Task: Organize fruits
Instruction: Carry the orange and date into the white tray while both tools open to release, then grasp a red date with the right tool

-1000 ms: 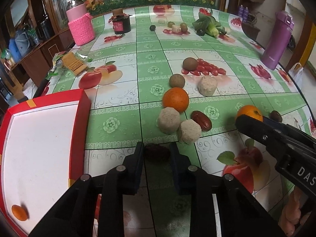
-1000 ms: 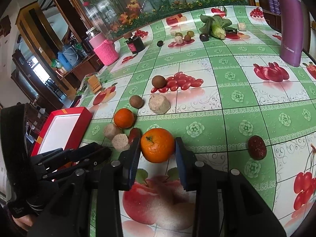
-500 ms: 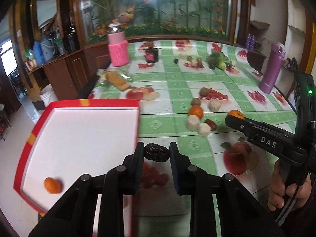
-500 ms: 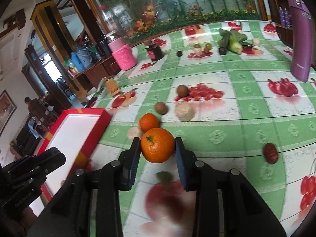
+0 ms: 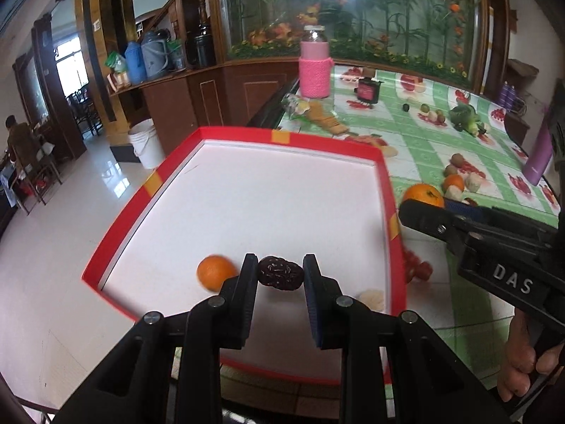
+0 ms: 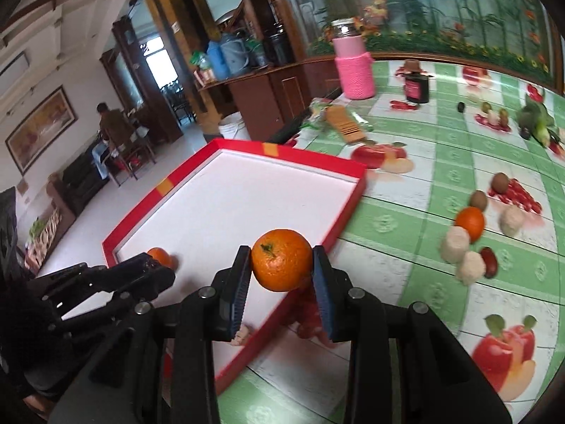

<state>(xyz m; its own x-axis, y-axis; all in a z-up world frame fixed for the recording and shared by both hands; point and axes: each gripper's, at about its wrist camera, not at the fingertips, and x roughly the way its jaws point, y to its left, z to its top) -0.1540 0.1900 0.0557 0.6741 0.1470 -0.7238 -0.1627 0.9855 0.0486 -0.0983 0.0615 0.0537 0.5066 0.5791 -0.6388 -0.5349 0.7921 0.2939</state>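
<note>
My left gripper [image 5: 280, 277] is shut on a dark wrinkled date [image 5: 280, 277], held above the near part of the red-rimmed white tray [image 5: 282, 137]. An orange [image 5: 214, 272] and a pale lump [image 5: 372, 299] lie inside the tray. My right gripper [image 6: 281, 265] is shut on an orange [image 6: 281, 259], hanging over the tray's [image 6: 247, 148] right rim. In the left wrist view that gripper [image 5: 422, 210] comes in from the right with its orange [image 5: 423, 194]. Loose on the table are another orange [image 6: 470, 222], beige lumps [image 6: 455, 249], a red date [image 6: 490, 261] and kiwis [image 6: 479, 199].
A pink knitted jar [image 6: 354, 67], a dark jar [image 6: 416, 84], a cracker packet [image 6: 344, 123] and vegetables [image 6: 535, 120] stand farther back on the fruit-print tablecloth. A purple bottle [image 5: 538, 155] is at the right edge. The tray overhangs the table's left edge, with floor below.
Both grippers have swung left from the fruit pile toward the tray, each carrying its fruit. The date is now over the tray and the orange near its right rim.
</note>
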